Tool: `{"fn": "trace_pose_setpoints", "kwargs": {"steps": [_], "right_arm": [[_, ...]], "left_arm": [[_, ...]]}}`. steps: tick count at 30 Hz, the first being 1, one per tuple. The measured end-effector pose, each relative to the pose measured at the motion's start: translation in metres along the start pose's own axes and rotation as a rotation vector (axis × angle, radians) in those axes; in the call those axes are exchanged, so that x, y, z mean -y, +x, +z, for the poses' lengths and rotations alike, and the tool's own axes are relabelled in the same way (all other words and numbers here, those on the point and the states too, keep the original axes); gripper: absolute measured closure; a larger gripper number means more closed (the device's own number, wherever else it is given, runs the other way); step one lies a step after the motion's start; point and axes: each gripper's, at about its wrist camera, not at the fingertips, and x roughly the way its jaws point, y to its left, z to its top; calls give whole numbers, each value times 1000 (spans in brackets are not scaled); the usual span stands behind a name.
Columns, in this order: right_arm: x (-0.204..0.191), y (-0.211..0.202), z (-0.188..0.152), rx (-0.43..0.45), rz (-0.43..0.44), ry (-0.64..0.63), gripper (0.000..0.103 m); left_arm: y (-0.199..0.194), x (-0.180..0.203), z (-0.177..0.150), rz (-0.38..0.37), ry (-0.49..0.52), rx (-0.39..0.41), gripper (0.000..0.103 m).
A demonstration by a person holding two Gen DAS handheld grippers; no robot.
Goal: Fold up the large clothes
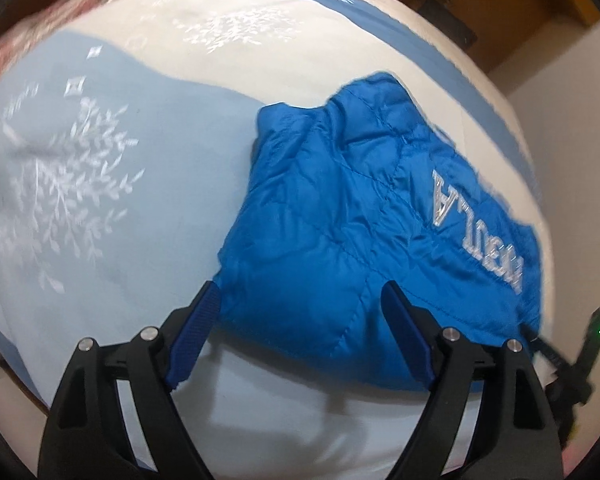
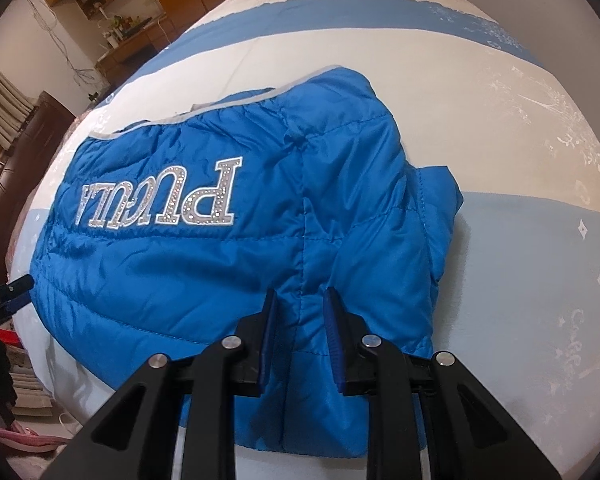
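Blue padded jacket part-folded on the bed, held at its near edge.

The jacket (image 2: 204, 248) lay on the bed (image 2: 532, 264), probably so its bulk stayed flat. The right hand-held gripper (image 2: 300, 300) pinched a ridge of its near edge, likely to lift a fold; the left hand-held gripper (image 1: 300, 292) hung spread over the opposite near corner, gripping nothing. The long axis ran left to right, lettering (image 2: 160, 200) upside down, grey-trimmed edge away.
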Motion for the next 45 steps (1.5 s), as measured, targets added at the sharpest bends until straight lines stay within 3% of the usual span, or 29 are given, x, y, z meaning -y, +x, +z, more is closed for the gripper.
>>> {"fn": "trace_pose_setpoints", "kwargs": {"steps": [7,18,20,25,27,32,38,45], "right_arm": [[0,1,0,-1,1,-4,79],[-1,2,1,-7,2,-15,79],[-1,3,1,-7,5,-14,79],[1,3,1,-6,12,-6,79],[2,4,1,-8,15,4,79],[3,4,2,-15,13,9,79],[6,8,4,-32,29,21,79],[7,16,2,-7,26,10,80]], "left_arm": [[6,-36,-14,-126,-201,-42,22],[41,-49,10,-207,-241,20,21],[45,-46,14,-202,-228,28,27],[35,-33,14,-243,-198,48,73],[19,-23,13,-264,-187,81,76],[-5,3,12,-236,-72,134,78],[40,-30,10,-203,-169,33,75],[53,-26,11,-151,-109,24,69]]}}
